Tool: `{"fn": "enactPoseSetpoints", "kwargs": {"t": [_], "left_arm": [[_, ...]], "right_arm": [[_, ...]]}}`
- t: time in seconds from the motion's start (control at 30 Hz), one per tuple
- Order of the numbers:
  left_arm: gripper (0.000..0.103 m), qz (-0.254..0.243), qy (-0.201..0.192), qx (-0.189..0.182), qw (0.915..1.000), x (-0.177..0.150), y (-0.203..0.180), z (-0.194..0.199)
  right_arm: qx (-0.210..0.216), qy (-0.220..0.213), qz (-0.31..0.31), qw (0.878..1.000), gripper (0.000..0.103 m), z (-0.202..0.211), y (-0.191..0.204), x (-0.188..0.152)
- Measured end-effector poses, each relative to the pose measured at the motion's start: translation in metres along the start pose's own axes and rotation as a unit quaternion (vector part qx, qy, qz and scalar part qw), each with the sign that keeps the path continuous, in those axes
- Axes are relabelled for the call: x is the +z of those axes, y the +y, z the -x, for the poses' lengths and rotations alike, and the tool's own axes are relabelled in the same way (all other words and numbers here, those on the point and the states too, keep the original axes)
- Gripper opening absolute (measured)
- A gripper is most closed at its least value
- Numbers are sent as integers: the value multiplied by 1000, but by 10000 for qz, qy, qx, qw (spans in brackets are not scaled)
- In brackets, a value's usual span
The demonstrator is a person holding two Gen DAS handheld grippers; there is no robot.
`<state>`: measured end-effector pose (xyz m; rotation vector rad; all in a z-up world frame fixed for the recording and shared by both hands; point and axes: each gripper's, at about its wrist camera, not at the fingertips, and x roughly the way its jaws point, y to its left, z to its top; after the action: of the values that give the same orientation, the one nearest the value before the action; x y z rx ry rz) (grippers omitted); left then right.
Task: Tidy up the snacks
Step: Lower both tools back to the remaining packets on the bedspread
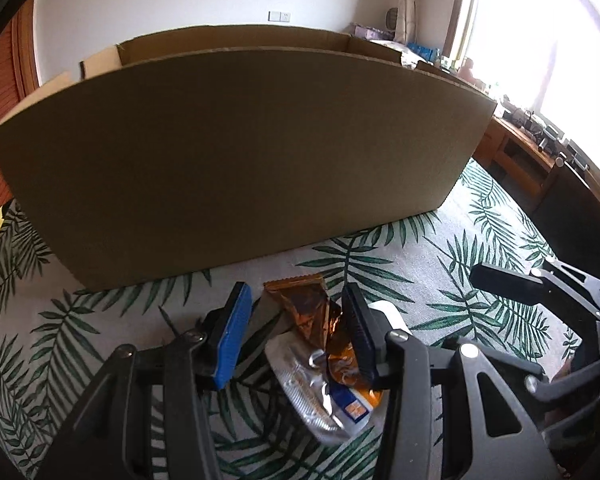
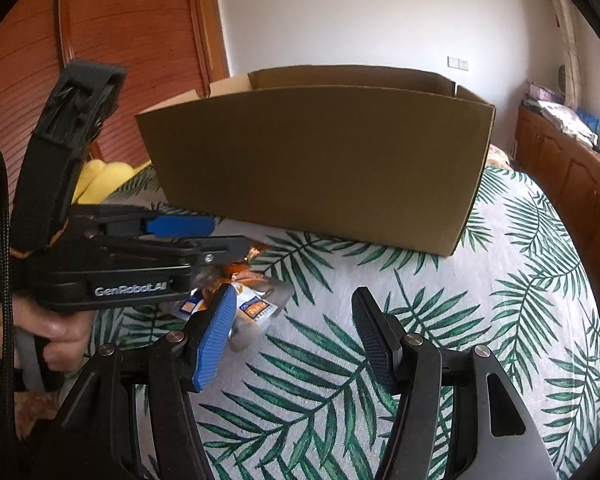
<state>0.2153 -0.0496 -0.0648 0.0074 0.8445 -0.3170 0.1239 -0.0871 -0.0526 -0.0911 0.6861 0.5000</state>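
— Blue-padded fingers [image 1: 232,336] of the left gripper [image 1: 296,336] sit closest to the lens in the left wrist view, with a pile of snack packets [image 1: 320,364] between them. Are they squeezing it?

— Not that I can see. The left pad stands clear of the wrappers; the dark right pad is against the crumpled copper-coloured foil [image 1: 304,312], but whether it presses, I cannot tell. The jaws stand partly apart, roughly a third of their travel.

— What is in the pile?

— Copper foil on top, a silvery packet with a blue-and-orange label [image 1: 352,408] under it, all lying on the leaf-print cloth [image 1: 420,264].

— And the right gripper [image 2: 296,340]?

— About half open, nothing between its fingers, only the leaf cloth beneath. From its camera the same packets [image 2: 252,304] lie at about 10 o'clock, just past its blue pad, under the tip of the left gripper [image 2: 224,240], which a hand [image 2: 48,332] holds by the handle.

— Where is the cardboard box [image 1: 228,160]?

— At 12 o'clock from the packets, near them but apart, standing open-topped on the cloth. Something yellow [image 2: 100,180] lies by its left corner.
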Motion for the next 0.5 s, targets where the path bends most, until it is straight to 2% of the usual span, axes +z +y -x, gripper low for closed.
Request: {"fn": "enactPoseSetpoints", "kwargs": {"t": [0.23,0.43,0.5], "left_arm": [[42,-57,178,31,9998,4,-5,-13],[39,-68,212,-20,9998,8,-3,-20],[34,-99,220,-8,9997,9,-3,-21]], "right_arm": [[-128,-11,130,9998,61,0,6,0],[-39,3,104,9999,61,-2,8,1],[-27,17,82,10000,61,-3,6,1]]}}
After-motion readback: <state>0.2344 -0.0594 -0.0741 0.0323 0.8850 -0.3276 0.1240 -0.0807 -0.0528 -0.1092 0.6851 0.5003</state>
